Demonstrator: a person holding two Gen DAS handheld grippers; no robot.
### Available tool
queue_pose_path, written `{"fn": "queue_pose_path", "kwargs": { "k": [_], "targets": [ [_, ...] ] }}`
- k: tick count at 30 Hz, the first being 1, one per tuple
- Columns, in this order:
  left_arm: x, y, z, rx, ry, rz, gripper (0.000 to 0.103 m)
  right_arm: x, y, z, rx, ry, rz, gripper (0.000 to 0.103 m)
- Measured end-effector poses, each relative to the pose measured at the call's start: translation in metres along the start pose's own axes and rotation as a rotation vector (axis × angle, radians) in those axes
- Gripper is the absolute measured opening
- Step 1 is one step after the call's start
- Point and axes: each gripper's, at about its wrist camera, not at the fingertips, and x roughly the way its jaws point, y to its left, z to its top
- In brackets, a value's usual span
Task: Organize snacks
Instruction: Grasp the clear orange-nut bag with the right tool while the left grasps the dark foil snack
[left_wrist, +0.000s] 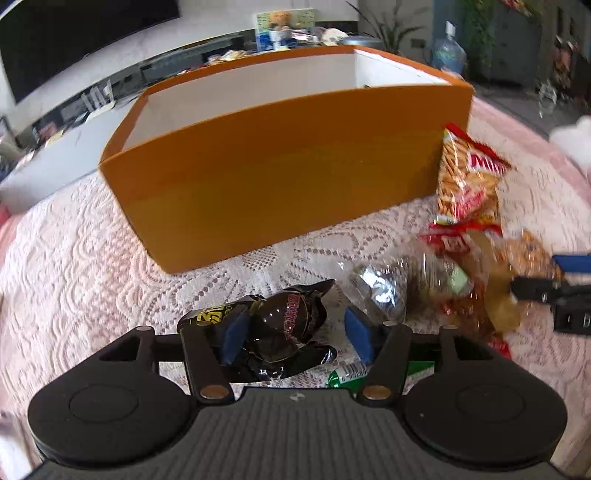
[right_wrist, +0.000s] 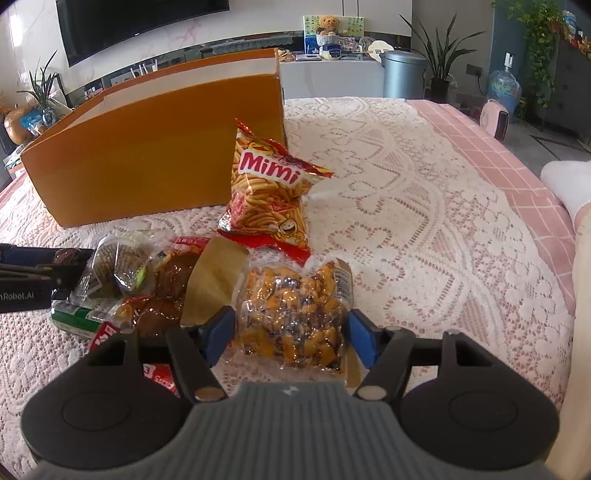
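Leftmost, the left gripper (left_wrist: 295, 334) stands wide over a black snack packet (left_wrist: 280, 325); its left pad lies against the wrapper, its right pad is clear of it. Behind, the orange box (left_wrist: 280, 177) sits on the lace tablecloth (left_wrist: 74, 258). Further right, the red Mimi bag (right_wrist: 269, 192) leans against the box. The right gripper (right_wrist: 291, 338) straddles a clear bag of golden snacks (right_wrist: 295, 314), jaws apart, not pressing it.

Glossy black foil packet (left_wrist: 284, 332), crinkly and shiny. Clear plastic bag (right_wrist: 295, 314) glints over orange snacks. Matt orange cardboard box (left_wrist: 288, 192), smooth white inside. Rough openwork lace cloth (right_wrist: 424, 221) underneath; matt black gripper plastic.
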Motion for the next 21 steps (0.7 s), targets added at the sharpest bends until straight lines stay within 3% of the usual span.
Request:
{"fn": "queue_pose_path", "kwargs": {
  "k": [3,9,13,16,17,21],
  "targets": [
    [0.004,-0.008,-0.001,0.079,0.003,0.011,0.076,0.000,0.001,0.000,-0.001,-0.003,-0.001,0.067],
    [0.013,-0.025,-0.004,0.233,0.000,0.092,0.077,0.000,0.000,0.000,0.003,-0.003,-0.004,0.068],
    [0.016,-0.026,-0.001,0.219,0.004,0.109,0.073,0.002,-0.001,0.000,0.013,0.006,-0.008,0.072],
    [0.016,-0.029,-0.002,0.226,0.000,0.135,0.059,0.003,-0.003,0.001,0.031,0.013,0.000,0.073],
    [0.018,-0.029,-0.002,0.229,0.002,0.161,0.052,0.003,-0.003,0.001,0.031,0.013,0.003,0.072],
    [0.015,-0.024,-0.002,0.161,-0.009,0.156,0.050,0.001,-0.003,0.000,0.023,0.010,0.013,0.063]
  ]
}}
